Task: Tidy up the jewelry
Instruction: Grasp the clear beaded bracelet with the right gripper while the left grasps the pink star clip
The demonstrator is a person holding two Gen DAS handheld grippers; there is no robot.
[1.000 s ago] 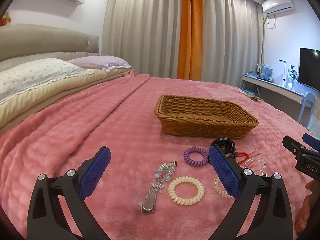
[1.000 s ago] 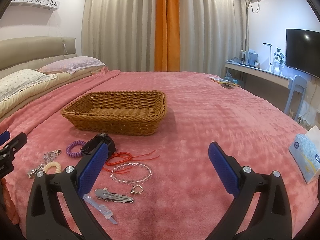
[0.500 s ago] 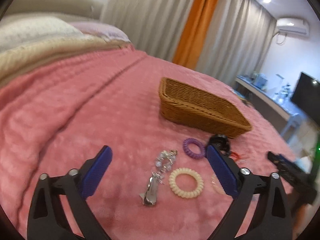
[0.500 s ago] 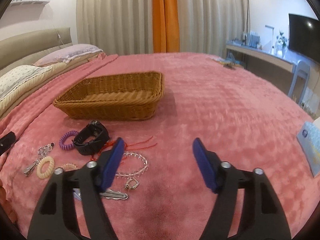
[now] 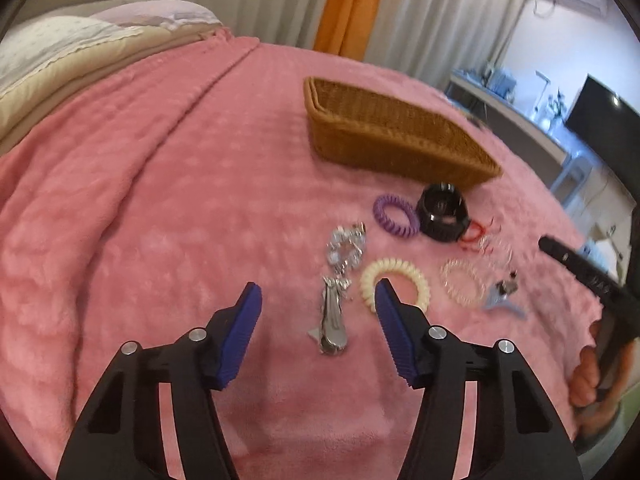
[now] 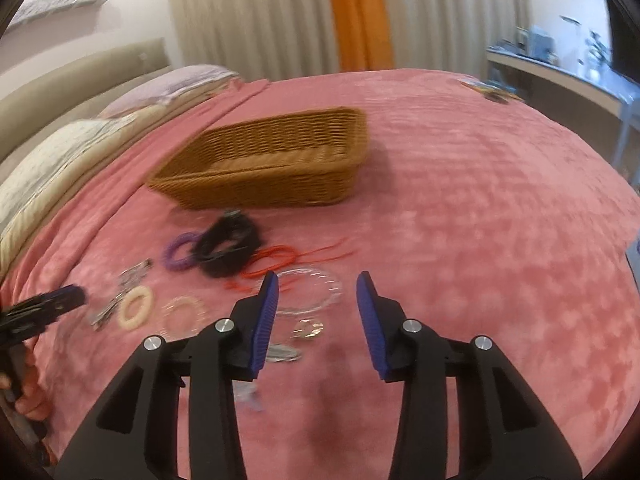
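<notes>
With both jaws just narrowing on nothing, the left gripper (image 5: 318, 294) stands half-spread over the silver hair clip (image 5: 332, 320) near the bedspread's (image 5: 160, 200) near edge: probably light, stiff, slippery metal, best pinched across its narrow body.

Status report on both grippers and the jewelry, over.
Left gripper and right gripper empty, jaws just closing partway. Jewelry loose on blanket; basket unfilled. Nothing blocking.

Woven wicker basket (image 5: 384, 136); plush pink blanket (image 5: 160, 200); shiny metal hair clip (image 5: 332, 320).
</notes>
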